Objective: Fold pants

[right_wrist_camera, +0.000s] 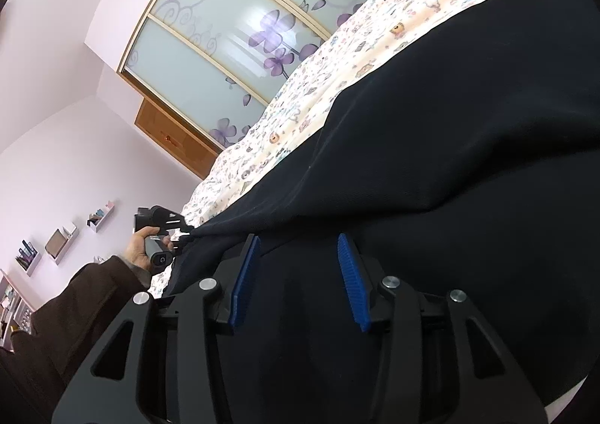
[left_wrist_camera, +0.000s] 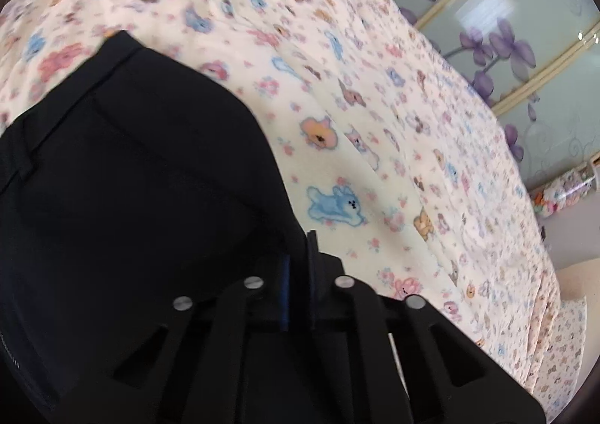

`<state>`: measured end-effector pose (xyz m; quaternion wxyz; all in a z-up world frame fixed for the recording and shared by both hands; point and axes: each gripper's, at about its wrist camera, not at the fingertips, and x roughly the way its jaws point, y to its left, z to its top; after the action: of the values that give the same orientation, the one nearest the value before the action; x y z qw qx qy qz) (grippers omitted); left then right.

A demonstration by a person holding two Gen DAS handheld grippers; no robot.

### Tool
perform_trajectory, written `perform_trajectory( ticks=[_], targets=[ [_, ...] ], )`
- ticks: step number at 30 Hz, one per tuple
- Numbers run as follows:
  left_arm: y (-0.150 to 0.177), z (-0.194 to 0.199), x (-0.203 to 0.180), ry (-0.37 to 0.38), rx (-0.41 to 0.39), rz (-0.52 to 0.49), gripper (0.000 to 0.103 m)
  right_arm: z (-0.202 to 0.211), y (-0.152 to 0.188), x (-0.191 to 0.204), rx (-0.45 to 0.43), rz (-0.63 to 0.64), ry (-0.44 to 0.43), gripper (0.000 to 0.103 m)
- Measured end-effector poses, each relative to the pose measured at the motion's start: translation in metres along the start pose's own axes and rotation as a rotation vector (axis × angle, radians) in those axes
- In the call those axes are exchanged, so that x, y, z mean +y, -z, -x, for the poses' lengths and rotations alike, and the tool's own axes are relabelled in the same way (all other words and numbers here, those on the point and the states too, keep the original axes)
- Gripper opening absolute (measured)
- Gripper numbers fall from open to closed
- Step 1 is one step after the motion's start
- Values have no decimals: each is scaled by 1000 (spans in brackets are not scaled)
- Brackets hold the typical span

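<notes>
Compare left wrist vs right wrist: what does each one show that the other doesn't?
Left wrist only: the black pants' waistband end, and its own left tool with fingers closed together, apparently on the dark fabric.

Right wrist only: the person's hand holding the other tool at the pants' edge, small wall shelves, a wooden cabinet, and the right tool, blue ribbed pads apart over the fabric.

Both: black pants on the cream animal-print bedspread, and the frosted wardrobe doors with purple flowers.

Pants (left_wrist_camera: 131, 180) black; bedspread (left_wrist_camera: 375, 105) cream, pastel bears.
</notes>
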<state>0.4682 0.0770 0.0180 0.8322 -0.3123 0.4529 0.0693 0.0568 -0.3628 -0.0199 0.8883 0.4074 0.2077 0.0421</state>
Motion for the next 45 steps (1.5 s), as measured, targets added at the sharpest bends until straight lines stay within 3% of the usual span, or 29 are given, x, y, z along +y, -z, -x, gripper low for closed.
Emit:
perform_trajectory(
  ticks=[5,8,12,14,15,18,20,23,24,29,34,35,36,37,38,45],
  targets=[
    [34,72,7,2,-188,-126,5,-5,-4,-1,14,-1,0,46],
    [59,124,23,58,-251,-157,5,-3,-5,-1,22,-9,-32,51],
    [97,190,62,152,-277,-156,5,9,-10,1,72,-61,-106,53],
    [115,215,83,190,-279,-151,5,25,-12,-1,81,-152,-194,62],
    [124,225,92,200,-280,-149,5,37,-14,-1,82,-207,-237,73],
    [153,252,125,234,-293,-115,4,61,-18,2,71,-245,-248,78],
    [170,263,137,223,-323,-135,4,65,-23,1,116,-299,-232,78],
    [180,263,142,194,-321,-146,4,49,-30,-3,204,-418,-168,58],
    [181,260,143,193,-309,-135,4,43,-31,-5,217,-454,-152,56],
    [187,263,148,201,-319,-94,4,8,-35,-11,249,-547,-1,53],
    [184,261,152,207,-306,-54,4,-12,-40,-32,203,-621,82,44],
    [185,261,151,204,-307,-56,4,-15,-42,-33,200,-611,97,41],
    [185,261,151,200,-308,-57,4,-19,-44,-34,201,-593,121,31],
    [186,260,150,195,-308,-60,4,-21,-46,-34,199,-569,140,13],
    [185,259,150,190,-306,-61,4,-22,-47,-36,191,-544,138,6],
    [184,265,152,200,-311,-76,4,31,-85,-14,20,-367,42,3]
  ],
)
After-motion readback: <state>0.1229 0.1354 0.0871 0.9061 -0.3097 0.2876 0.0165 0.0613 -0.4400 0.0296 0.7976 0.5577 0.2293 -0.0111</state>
